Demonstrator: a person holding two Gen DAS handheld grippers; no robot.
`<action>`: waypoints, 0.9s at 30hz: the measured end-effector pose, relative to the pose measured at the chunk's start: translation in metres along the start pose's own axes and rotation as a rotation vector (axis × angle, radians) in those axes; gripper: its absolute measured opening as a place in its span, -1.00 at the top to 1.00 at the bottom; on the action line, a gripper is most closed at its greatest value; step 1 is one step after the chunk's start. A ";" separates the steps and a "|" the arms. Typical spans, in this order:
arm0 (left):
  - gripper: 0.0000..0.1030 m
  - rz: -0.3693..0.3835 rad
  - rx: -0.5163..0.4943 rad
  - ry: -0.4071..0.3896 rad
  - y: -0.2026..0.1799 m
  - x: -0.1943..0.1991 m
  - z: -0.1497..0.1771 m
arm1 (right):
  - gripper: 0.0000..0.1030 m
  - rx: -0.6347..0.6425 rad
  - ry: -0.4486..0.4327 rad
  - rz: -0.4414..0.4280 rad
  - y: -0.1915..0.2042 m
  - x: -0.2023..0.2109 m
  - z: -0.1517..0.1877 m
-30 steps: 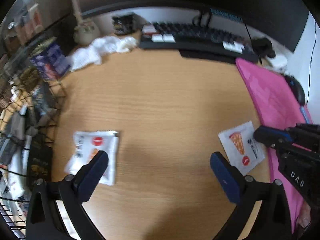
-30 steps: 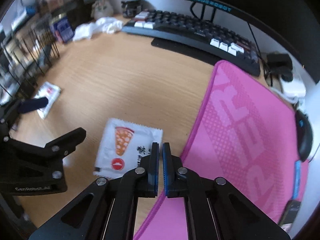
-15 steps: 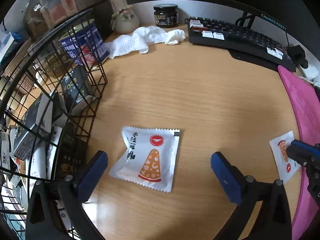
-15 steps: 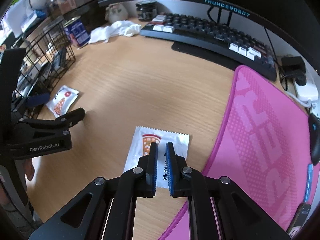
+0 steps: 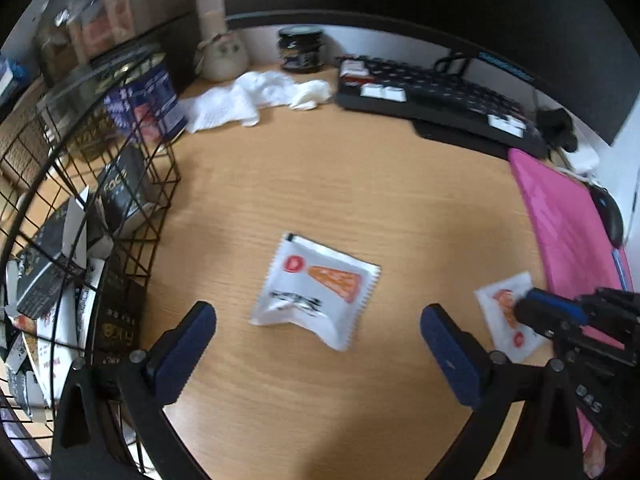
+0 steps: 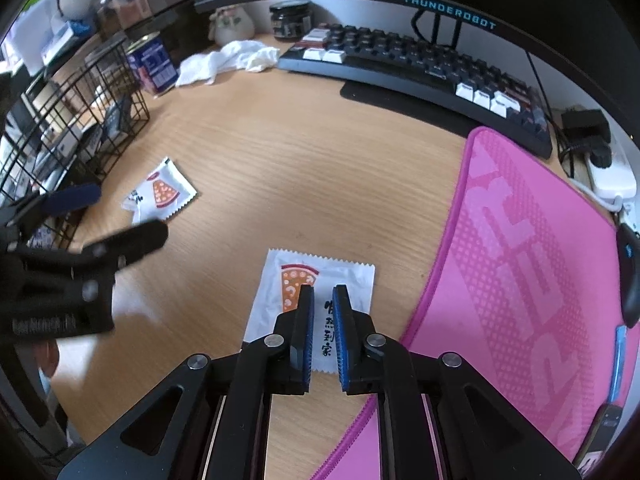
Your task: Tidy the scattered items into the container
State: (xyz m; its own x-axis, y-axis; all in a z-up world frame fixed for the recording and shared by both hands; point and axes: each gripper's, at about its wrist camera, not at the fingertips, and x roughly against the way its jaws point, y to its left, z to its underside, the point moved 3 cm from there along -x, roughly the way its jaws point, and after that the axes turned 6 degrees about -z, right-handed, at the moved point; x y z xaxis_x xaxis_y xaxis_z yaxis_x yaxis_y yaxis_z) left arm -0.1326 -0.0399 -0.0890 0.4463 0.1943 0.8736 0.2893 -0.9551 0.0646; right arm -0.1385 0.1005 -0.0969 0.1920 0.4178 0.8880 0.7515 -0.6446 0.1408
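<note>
Two crinkled white foil sachets, serrated edges, pizza-slice print, flat on wood-grain desk (image 6: 320, 168). Left gripper (image 5: 318, 338) jaws wide apart above left sachet (image 5: 316, 290), beside black wire basket (image 5: 120, 184) at left edge. Right gripper (image 6: 323, 330) jaws just opening, narrow gap over right sachet (image 6: 344, 280) beside pink mat (image 6: 532, 264).

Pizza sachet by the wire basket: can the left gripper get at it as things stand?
Probably yes. The left gripper is open above the sachet, which lies alone on bare desk, apart from the wire basket.
</note>
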 end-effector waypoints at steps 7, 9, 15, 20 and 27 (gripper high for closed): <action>-0.96 0.017 0.042 0.048 0.005 -0.022 -0.005 | 0.36 0.022 -0.007 0.007 0.006 -0.002 -0.002; -0.96 0.017 0.050 0.044 0.005 -0.023 -0.007 | 0.33 0.027 -0.010 -0.001 0.006 -0.003 -0.004; -0.96 0.090 -0.024 0.028 -0.021 -0.023 -0.012 | 0.32 0.056 -0.019 0.004 0.010 0.000 -0.026; -0.96 0.101 -0.057 0.029 -0.036 -0.027 -0.022 | 0.32 0.049 0.005 0.015 0.005 0.000 -0.017; -0.93 0.048 -0.077 0.040 -0.033 -0.033 -0.027 | -0.06 0.065 0.014 0.041 0.011 -0.008 -0.001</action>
State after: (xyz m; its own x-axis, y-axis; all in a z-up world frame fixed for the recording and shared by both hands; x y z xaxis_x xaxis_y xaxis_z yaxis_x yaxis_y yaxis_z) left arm -0.1795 -0.0208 -0.1074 0.4235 0.1400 0.8950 0.2012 -0.9778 0.0577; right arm -0.1320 0.0894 -0.1020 0.2151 0.3821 0.8987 0.7828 -0.6177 0.0753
